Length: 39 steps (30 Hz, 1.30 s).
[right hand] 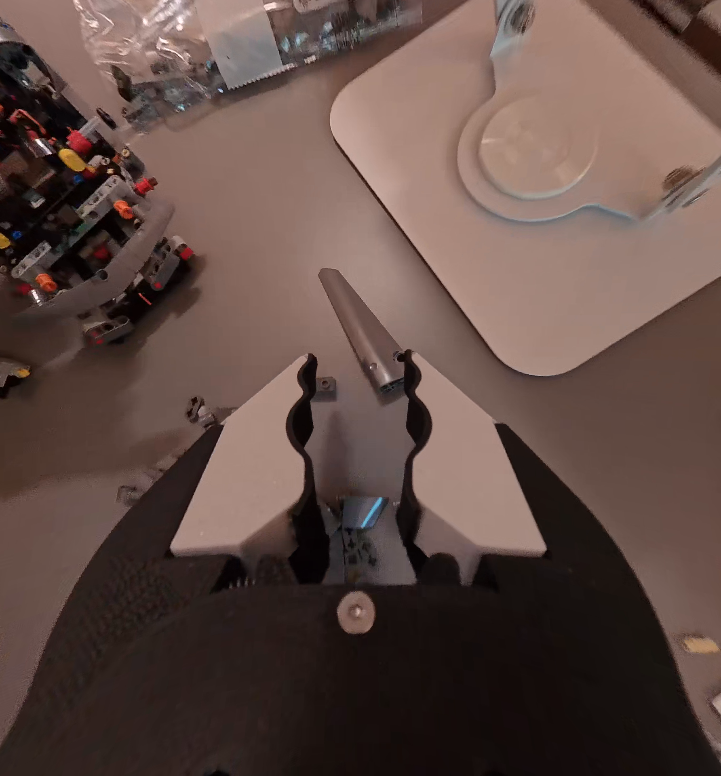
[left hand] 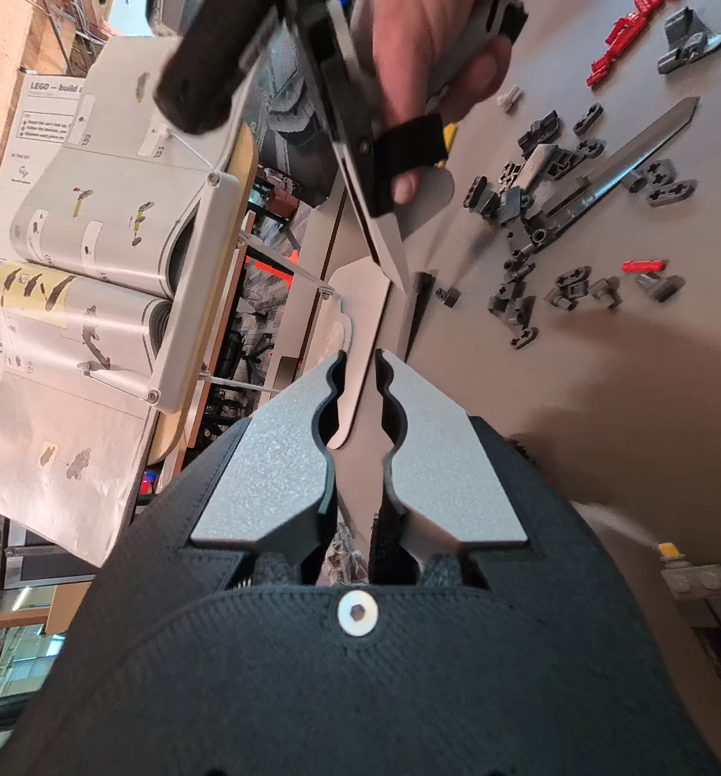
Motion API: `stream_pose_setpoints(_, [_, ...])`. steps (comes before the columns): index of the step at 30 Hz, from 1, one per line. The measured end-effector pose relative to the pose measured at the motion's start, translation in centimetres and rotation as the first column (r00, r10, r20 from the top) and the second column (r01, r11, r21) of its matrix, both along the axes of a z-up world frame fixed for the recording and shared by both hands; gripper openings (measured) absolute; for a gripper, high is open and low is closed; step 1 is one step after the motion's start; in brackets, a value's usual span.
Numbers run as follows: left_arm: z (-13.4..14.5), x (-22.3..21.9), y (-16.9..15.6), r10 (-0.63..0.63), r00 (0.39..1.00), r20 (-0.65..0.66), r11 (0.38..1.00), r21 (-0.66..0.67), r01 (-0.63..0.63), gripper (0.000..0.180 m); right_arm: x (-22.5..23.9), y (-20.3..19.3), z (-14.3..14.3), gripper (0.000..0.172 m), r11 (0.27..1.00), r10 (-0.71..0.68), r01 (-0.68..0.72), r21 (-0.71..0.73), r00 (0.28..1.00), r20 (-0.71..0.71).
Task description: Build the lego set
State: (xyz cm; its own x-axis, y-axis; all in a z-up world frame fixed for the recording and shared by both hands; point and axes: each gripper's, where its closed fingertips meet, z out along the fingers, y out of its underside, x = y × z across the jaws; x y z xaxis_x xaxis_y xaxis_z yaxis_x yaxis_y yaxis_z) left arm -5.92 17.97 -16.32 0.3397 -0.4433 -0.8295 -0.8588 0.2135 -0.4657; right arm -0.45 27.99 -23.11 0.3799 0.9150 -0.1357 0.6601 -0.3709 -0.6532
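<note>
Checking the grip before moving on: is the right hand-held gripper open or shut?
Open. Its fingers stand apart over the table, and the grey tapered piece lies beside one finger, not clamped.

matte beige surface (right hand: 266, 176); long tapered silver-grey plastic panel (right hand: 359, 331); scattered dark grey bricks (left hand: 518, 235); bright red brick strip (left hand: 621, 38).

Your right gripper (right hand: 359, 373) hung over the desk (right hand: 266, 201) with a tapered panel piece (right hand: 361, 336) lying just inside its right fingertip and a small square brick (right hand: 324, 385) beside the left one. The half-built model (right hand: 56, 201) stood toward the desk's left edge, the bags (right hand: 174, 54) along the far edge, and the stand's base plate (right hand: 560, 273) at the far right.
</note>
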Motion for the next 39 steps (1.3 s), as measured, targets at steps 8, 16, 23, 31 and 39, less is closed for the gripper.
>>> stream_pose_setpoints(8, [0.9, -1.0, 0.7, 0.021, 0.999, 0.034, 1.0, 0.012, -0.022, 0.012, 4.4, -3.4, 4.5, 0.008, 0.971, 0.061, -0.052, 0.235, 0.998, -0.031])
stream_pose_setpoints(16, [1.7, -1.9, 1.1, 0.042, 0.997, 0.059, 0.999, 0.032, -0.044, 0.01, 8.4, -7.3, 5.6, 0.006, 0.948, 0.053, -0.042, 0.316, 0.998, -0.027])
stream_pose_setpoints(23, [2.0, -2.1, 1.3, 0.041, 0.997, 0.069, 0.998, 0.047, -0.045, 0.008, 10.8, -8.8, 5.5, 0.009, 0.937, 0.015, -0.007, 0.349, 1.0, -0.02])
stream_pose_setpoints(31, [2.6, -2.3, 1.3, 0.033, 0.995, 0.094, 0.997, 0.059, -0.038, 0.007, 14.0, -11.2, 3.5, 0.023, 0.942, -0.023, -0.003, 0.336, 0.997, 0.073])
stream_pose_setpoints(39, [2.3, -1.7, 1.1, 0.017, 0.996, 0.089, 0.998, 0.059, -0.022, 0.007, 15.1, -6.4, 3.0, 0.018, 0.887, -0.131, 0.052, 0.459, 0.981, 0.144])
